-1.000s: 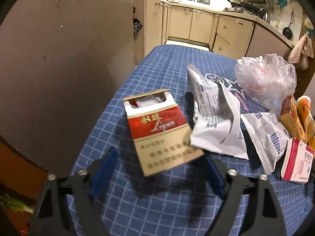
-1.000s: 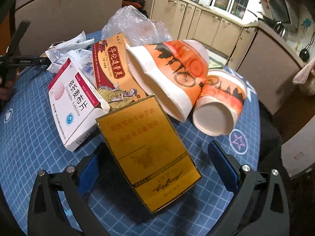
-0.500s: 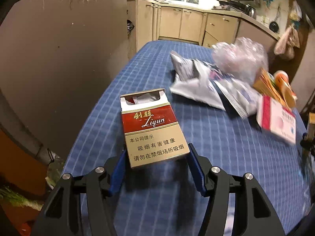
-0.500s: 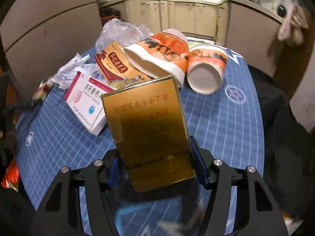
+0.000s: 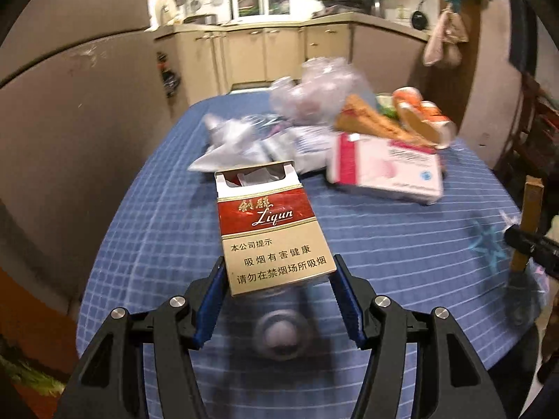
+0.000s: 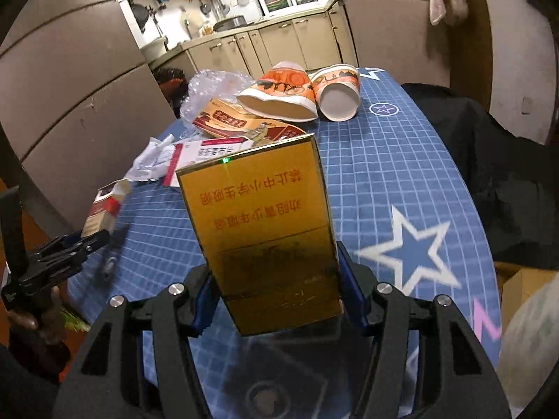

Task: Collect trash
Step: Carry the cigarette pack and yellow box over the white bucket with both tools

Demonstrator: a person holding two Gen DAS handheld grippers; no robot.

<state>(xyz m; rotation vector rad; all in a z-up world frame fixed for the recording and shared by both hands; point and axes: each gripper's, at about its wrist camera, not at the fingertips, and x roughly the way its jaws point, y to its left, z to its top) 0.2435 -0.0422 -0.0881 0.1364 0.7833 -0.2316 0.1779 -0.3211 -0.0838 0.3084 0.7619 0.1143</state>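
My left gripper is shut on an open red and tan cigarette pack and holds it above the blue checked tablecloth. My right gripper is shut on a gold cigarette box, held upright above the cloth. The left gripper with its red pack also shows at the left of the right wrist view. More trash lies on the table: a pink and white medicine box, an orange flat carton, two orange paper cups, white torn packets and a clear plastic bag.
Beige kitchen cabinets stand beyond the table's far end. A brown wall panel runs along the left side. Dark cloth hangs off the table's right edge. A wooden chair stands at the right.
Both grippers closed on their packs and lifted them off the cloth, drawing back from the trash pile. The piles now sit further away in both views.
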